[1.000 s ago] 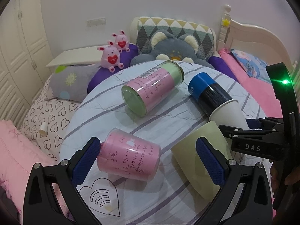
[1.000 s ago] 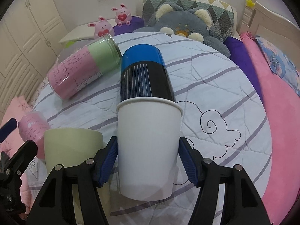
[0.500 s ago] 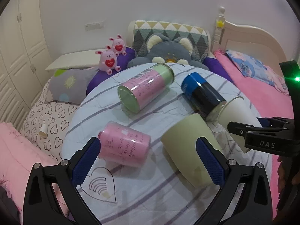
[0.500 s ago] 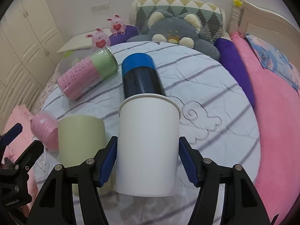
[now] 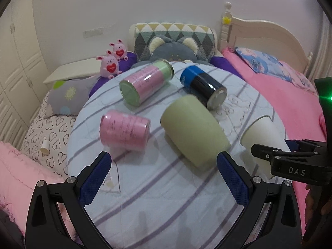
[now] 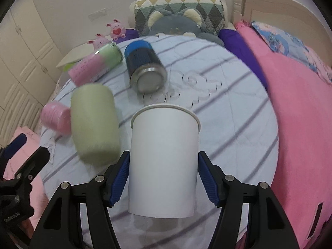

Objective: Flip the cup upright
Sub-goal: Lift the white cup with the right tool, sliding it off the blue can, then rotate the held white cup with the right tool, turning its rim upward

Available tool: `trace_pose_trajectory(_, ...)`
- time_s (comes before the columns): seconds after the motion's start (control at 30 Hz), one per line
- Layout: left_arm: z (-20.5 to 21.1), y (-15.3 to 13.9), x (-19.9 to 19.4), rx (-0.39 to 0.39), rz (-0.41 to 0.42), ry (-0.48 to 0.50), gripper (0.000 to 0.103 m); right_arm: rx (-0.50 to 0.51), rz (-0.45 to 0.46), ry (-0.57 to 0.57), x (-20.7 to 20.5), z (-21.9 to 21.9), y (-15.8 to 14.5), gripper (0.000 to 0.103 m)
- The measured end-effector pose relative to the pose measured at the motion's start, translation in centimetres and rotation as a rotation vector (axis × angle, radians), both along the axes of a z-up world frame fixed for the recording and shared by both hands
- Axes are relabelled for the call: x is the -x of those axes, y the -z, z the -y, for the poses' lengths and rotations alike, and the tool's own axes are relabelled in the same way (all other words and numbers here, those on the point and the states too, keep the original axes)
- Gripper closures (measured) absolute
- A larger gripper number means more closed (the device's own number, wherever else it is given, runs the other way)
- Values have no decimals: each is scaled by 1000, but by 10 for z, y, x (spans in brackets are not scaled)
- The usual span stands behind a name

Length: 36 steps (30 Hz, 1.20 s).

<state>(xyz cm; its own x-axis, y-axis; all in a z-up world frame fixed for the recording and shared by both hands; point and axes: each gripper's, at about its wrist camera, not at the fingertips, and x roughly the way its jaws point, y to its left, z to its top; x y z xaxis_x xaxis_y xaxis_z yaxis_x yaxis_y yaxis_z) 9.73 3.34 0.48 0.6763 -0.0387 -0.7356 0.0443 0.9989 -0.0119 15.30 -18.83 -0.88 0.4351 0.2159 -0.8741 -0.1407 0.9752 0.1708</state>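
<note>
Right gripper (image 6: 162, 178) clamped on the white paper cup (image 6: 164, 157), blue pads (image 6: 120, 176) pressed against both sides of the cup wall. Cup carried with its rim pointing away from the camera, base toward the gripper body, seemingly lifted clear of the quilt, though contact underneath hard to judge from this angle. In the left wrist view, same cup (image 5: 262, 137) at about 3 o'clock, sticking out of the black right gripper frame (image 5: 290, 166) marked DAS.

Left gripper (image 5: 164, 178) spread wide, nothing between its blue pads (image 5: 232, 178), hovering low over the round quilted table (image 5: 166, 197) with purple stripes.

Lying on their sides on that table: a pale green cup (image 5: 193, 132) near the centre, just left of the white cup and at 9 o'clock from it in the right wrist view (image 6: 94, 124); a pink cup (image 5: 124, 131) at 9 o'clock of the green one, a little apart from it; a pink-and-green can (image 5: 145, 85) at 11 o'clock; a blue-and-black can (image 5: 202, 87) at 1 o'clock, metal end facing the cameras, close to the green cup's far edge. Both cups slightly blurred.

Beyond the table, at 12 o'clock: a grey plush bear (image 5: 172, 49) against a diamond-patterned cushion (image 5: 174, 31), and two pink bunny toys (image 5: 113, 61) at 11 o'clock. Pink bedding (image 5: 280, 95) at 2 o'clock.
</note>
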Motion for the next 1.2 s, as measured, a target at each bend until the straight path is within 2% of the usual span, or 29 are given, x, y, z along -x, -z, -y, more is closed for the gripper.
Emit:
trace_pose_trajectory(0.33, -7, 20, 22, -39, -59, 30, 0, 9, -5, 16, 41, -19, 14, 38)
trace_pose_trajectory(0.5, -12, 25, 28, -29, -68, 37, 0, -3, 5, 13, 53, -28, 18, 37)
trace_pose_trajectory(0.57, -12, 26, 29, -25, -66, 40, 0, -7, 2, 10, 53, -30, 19, 32)
trace_pose_trajectory(0.6, -13, 26, 30, -23, -67, 40, 0, -13, 0, 10, 52, -30, 20, 23)
trace_pose_trajectory(0.67, -12, 26, 30, -21, -70, 40, 0, -4, 4, 16, 54, -30, 19, 23)
trace_pose_trajectory(1.2, -2, 15, 39, 4, -61, 28, 0, 5, 69, -7, 65, -19, -8, 23)
